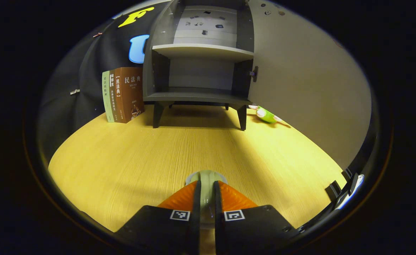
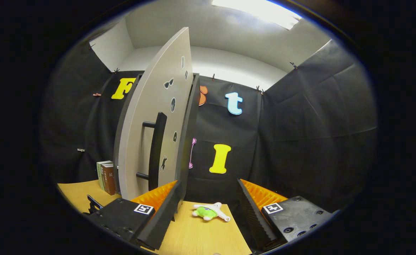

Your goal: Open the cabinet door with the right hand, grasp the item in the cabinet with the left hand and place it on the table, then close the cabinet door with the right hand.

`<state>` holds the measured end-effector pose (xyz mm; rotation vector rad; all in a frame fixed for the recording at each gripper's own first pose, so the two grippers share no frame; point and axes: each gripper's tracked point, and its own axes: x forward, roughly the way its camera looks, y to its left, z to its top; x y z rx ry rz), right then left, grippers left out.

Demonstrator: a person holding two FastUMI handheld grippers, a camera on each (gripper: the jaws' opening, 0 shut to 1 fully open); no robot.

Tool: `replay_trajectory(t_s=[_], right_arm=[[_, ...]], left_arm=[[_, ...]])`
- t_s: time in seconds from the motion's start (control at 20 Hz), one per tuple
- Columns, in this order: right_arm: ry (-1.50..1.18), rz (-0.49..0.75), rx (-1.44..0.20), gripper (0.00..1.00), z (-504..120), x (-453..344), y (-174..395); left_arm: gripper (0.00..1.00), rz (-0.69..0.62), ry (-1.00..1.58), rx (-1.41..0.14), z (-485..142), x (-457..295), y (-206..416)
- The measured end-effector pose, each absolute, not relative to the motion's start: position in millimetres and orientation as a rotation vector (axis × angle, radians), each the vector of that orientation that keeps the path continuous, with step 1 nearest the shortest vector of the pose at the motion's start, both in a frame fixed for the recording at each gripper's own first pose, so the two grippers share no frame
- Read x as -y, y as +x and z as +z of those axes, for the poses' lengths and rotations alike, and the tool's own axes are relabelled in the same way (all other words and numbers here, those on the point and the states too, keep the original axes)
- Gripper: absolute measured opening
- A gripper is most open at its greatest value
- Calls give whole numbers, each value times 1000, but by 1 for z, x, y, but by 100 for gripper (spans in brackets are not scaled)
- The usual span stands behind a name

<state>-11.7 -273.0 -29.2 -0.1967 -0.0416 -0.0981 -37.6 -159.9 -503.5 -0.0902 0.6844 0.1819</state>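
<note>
So going left to right in the left gripper view: the books (image 1: pixel 123 95) are standing on the desk (image 1: pixel 130 159) beside the cabinet (image 1: pixel 197 71), and both cabinet shelves look bare, so I'd say the item's already out. It's in your left claw (image 1: pixel 207 191), which is pinching a pale, translucent round thing (image 1: pixel 206 177), cup or small jar maybe, can't tell, down low right over the desk in front of the cabinet. Looks like you're at the put-it-down step, so ease those fingers apart once it's sitting flat and back off straight. The cabinet door (image 1: pixel 300 81) is swung wide open on the right, with a little green plush toy (image 1: pixel 266 114) on the desk past the cabinet leg. In the right gripper view your right claw (image 2: pixel 208 202) is spread wide, holding nothing, just beside the door's outer face, the door handle (image 2: pixel 156 148) off to its left. Next up for that hand: push the door shut.
</note>
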Motion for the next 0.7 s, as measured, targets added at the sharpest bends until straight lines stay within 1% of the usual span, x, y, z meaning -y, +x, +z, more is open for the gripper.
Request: replay_trajectory(t_s=[0.05,0.1,0.15,0.2,0.3,0.35,0.4,0.5,0.6,0.7], right_arm=[[-192,-95,42,96,-29,274,-11],[-187,-92,39,96,-29,274,-11],[-185,-92,38,96,-29,276,-11],[-184,-93,36,96,-29,278,-11],[-179,-89,30,96,-29,281,-11],[-169,-82,25,96,-31,280,-11],[-152,-70,16,96,-33,279,-11],[-94,-36,-10,96,-38,274,-10],[-46,6,-38,96,-40,268,-9],[-50,53,-71,96,-43,262,-9]], left_arm=[[22,181,-87,-685,-503,161,-32],[25,187,-87,-684,-502,161,-34],[22,194,-90,-683,-502,160,-31],[38,200,-92,-680,-499,160,-29],[56,215,-73,-675,-493,157,-27],[67,217,-64,-674,-490,158,-28],[82,218,-61,-669,-482,158,-29],[92,217,-47,-634,-453,159,-26],[97,192,-8,-583,-407,161,-19],[97,168,62,-516,-350,157,-9]])
